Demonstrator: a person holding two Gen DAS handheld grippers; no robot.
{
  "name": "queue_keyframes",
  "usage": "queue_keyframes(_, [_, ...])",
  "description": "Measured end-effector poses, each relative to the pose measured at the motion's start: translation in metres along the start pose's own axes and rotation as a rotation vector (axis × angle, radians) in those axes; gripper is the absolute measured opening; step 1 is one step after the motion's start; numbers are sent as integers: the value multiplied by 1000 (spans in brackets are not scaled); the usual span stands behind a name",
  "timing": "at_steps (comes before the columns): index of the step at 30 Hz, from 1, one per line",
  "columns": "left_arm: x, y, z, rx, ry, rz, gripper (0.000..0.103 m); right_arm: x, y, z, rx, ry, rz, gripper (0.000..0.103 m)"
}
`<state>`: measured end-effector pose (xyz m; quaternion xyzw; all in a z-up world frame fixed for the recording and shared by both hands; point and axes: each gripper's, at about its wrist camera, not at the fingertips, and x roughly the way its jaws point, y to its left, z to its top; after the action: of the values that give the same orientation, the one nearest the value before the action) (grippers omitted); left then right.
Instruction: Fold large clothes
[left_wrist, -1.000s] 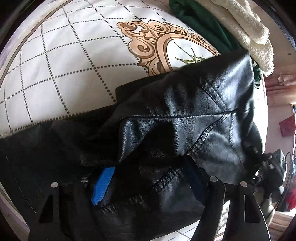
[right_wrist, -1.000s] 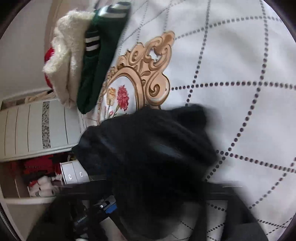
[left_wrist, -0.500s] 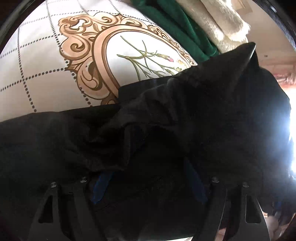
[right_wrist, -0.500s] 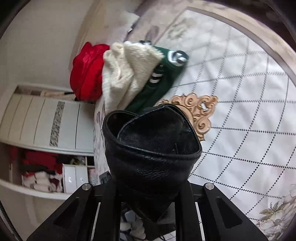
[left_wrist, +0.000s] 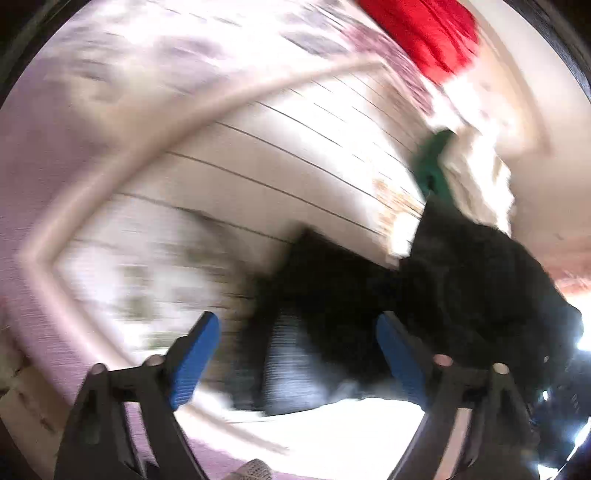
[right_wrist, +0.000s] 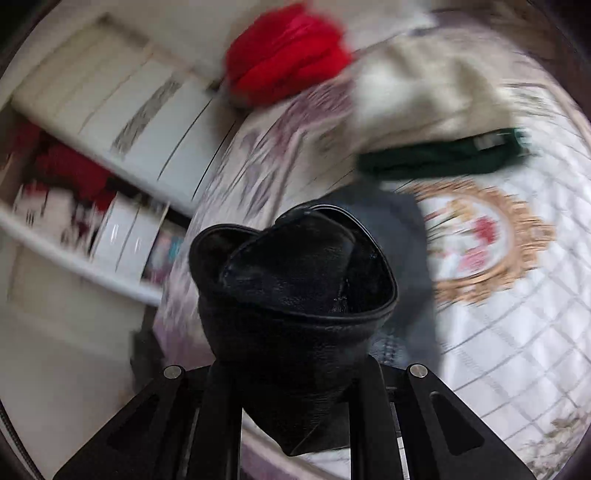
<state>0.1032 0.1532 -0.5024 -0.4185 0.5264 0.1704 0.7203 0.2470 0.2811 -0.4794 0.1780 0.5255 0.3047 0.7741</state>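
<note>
One black leather garment (right_wrist: 295, 280), bunched near the middle. One red garment (right_wrist: 284, 70) at the far edge of the bed (right_wrist: 517, 332). One cream fleecy garment (right_wrist: 424, 92) and one dark green garment (right_wrist: 443, 158) just beside it, far right. One gold-framed floral medallion (right_wrist: 480, 240) printed on the bedspread. Two hand-held grippers: left (left_wrist: 295, 332), right (right_wrist: 295, 417).

We see right gripper (right_wrist: 295, 402) clamped on bunched black leather jacket (right_wrist: 295, 280), folded edge rising between black fingers (right_wrist: 218, 417). Below lies white quilted bedspread (right_wrist: 517, 350) with gold-framed floral medallion (right_wrist: 484, 240). We note dark green garment (right_wrist: 443, 158) beside cream fleece garment (right_wrist: 424, 88) at far end, red garment (right_wrist: 288, 66) beyond. White cabinet (right_wrist: 122, 110) and shelf with red items at left, blurred.
</note>
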Motion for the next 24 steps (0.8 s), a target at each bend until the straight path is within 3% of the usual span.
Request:
queue_keyframes(3, [-42, 55, -2, -40, -69, 90, 90, 59, 50, -39, -122, 137, 14, 16])
queue_keyframes(6, [-44, 72, -3, -73, -103, 140, 90, 133, 72, -87, -172, 346, 2, 18])
queue_keyframes(8, [-44, 91, -3, -88, -117, 150, 90, 175, 71, -115, -143, 514, -2, 25])
queue_keyframes(11, [-51, 102, -3, -117, -123, 121, 90, 199, 67, -137, -130, 682, 32, 34])
queue_keyframes(14, [-51, 98, -2, -129, -111, 60, 90, 175, 75, -138, -214, 684, 65, 42])
queue_keyframes(17, [-49, 84, 3, -112, -100, 26, 90, 147, 80, -138, -283, 701, 122, 103])
queue_keyframes(20, [-46, 66, 9, -72, -93, -1, 90, 122, 80, -142, -314, 729, 137, 103])
queue_keyframes(24, [-26, 45, 11, -3, -61, -1, 90, 94, 55, -121, -169, 674, 123, 103])
